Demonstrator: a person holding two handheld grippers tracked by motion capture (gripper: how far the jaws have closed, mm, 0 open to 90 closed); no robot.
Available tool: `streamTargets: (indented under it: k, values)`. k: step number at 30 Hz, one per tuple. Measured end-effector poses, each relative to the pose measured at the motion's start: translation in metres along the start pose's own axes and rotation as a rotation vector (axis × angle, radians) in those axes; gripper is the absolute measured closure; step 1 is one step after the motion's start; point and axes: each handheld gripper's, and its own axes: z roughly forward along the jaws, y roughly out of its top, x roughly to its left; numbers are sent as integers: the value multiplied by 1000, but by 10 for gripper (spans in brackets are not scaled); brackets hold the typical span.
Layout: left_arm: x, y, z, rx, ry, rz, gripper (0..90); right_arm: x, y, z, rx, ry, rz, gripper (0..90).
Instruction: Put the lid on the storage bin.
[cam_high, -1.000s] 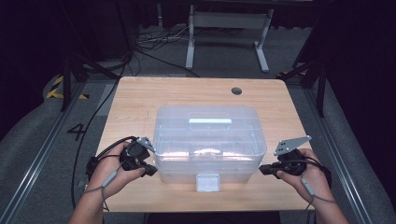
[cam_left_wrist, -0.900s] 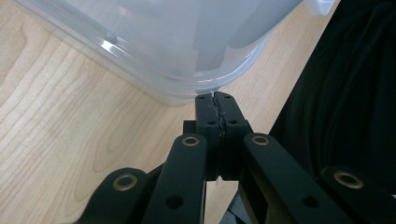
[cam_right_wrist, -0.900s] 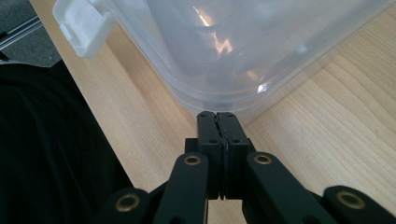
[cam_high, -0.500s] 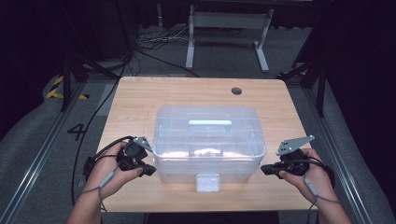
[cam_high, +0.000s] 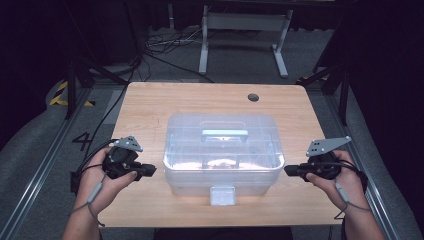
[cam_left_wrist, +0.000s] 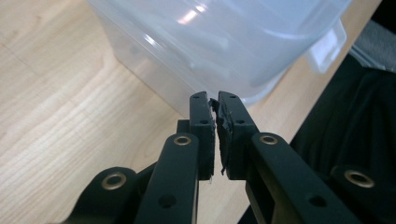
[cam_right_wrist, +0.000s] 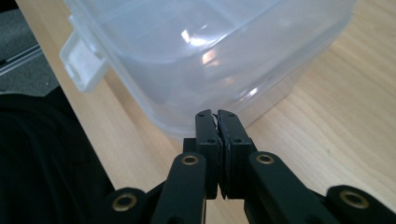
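A clear plastic storage box (cam_high: 223, 150) with a lid, a top handle (cam_high: 224, 133) and a front latch (cam_high: 222, 195) stands in the middle of the wooden table (cam_high: 150, 105). My left gripper (cam_high: 150, 171) hovers just off the box's left side and points at it. Its jaws have just been opening and stand a thin slit apart (cam_left_wrist: 213, 97) with nothing between them; the box's corner (cam_left_wrist: 224, 42) lies right ahead. My right gripper (cam_high: 287, 170) hovers off the right side, pointing inward. Its pads are pressed together (cam_right_wrist: 215, 113) on nothing, just short of the box wall (cam_right_wrist: 210, 60).
A round cable hole (cam_high: 253, 97) sits near the table's far right. Bare wood lies behind the box and on both sides. Beyond the table are a white stand (cam_high: 242, 30) and loose cables (cam_high: 165, 45) on the floor. The table's near edge is close behind both hands.
Both grippers have drawn back from the box's lower side walls, outward and slightly up. The left jaws have parted a little. The box has not moved.
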Motion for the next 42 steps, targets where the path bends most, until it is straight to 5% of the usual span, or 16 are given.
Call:
streamTargets:
  k: [9,19,24,42]
  values:
    - [20,-17,-6,-103,67,-113,793,-26,4,-6,-105,-44,43,886]
    - [49,-37,0,-142,141,-194,754,-70,-12,-2,-163,-166,134,890]
    - [63,-42,5,-144,146,-236,749,-91,-27,1,-182,-223,164,885]
    - [94,-55,45,-113,175,-221,700,-131,-70,38,-152,-257,230,881]
